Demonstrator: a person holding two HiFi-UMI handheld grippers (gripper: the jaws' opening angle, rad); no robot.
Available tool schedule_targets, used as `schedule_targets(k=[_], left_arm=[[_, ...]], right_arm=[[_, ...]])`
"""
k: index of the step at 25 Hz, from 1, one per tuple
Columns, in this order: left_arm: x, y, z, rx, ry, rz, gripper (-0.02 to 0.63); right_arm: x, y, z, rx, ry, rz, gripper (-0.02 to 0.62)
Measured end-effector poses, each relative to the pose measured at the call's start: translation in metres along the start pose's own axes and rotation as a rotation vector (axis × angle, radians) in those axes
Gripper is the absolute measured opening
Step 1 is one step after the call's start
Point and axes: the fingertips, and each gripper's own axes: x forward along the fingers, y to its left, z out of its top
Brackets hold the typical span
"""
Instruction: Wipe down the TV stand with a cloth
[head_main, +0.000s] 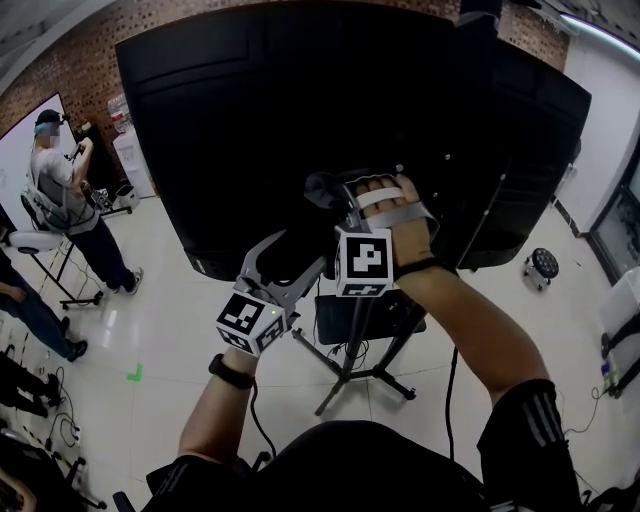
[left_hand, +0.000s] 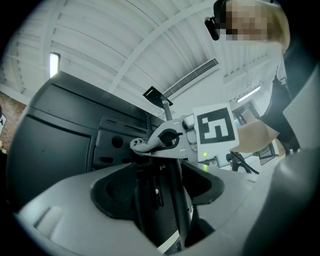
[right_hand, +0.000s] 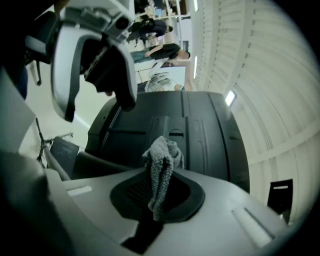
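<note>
A big black TV (head_main: 300, 120) faces me with its back, mounted on a black stand with splayed legs (head_main: 350, 375). In front of the TV's lower edge my right gripper (head_main: 332, 197) is shut on a grey cloth (head_main: 322, 187). In the right gripper view the cloth (right_hand: 162, 157) hangs bunched from the closed jaws before the TV's back panel (right_hand: 200, 135). My left gripper (head_main: 275, 252) sits lower left of it, jaws apart and holding nothing. In the left gripper view the stand's black post (left_hand: 175, 200) runs up behind the open jaws, and the cloth (left_hand: 141, 145) shows beyond them.
A black shelf (head_main: 385, 318) sits on the stand's post. A person (head_main: 62, 185) stands at the left near tripods and cables on the white tiled floor. A small wheeled stool (head_main: 543, 264) is at the right. The left gripper's body (right_hand: 95, 55) looms in the right gripper view.
</note>
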Motion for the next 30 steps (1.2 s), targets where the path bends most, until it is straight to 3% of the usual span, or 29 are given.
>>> schedule_targets(k=[6,11,19,26,30], left_arm=[[0.003,-0.006,0.007,0.0,-0.014,0.015,0.307],[0.016,-0.022,0.015,0.013,-0.025,0.023,0.307],[0.049,-0.059,0.036,0.062,-0.027,0.048,0.307],[0.067,-0.082,0.049,0.108,-0.027,0.082,0.307],[0.074,-0.091,0.053,0.11,-0.022,0.111,0.307]], right_arm=[[-0.041,-0.02,0.012,0.442,-0.293,0.055,0.021],[-0.071,-0.043,-0.021,0.599,-0.401,0.02,0.021],[-0.094,-0.076,-0.086,0.642,-0.479,-0.032,0.023],[-0.105,-0.098,-0.116,0.536,-0.502,-0.094,0.023],[-0.096,-0.091,-0.122,0.478,-0.489,-0.069,0.025]])
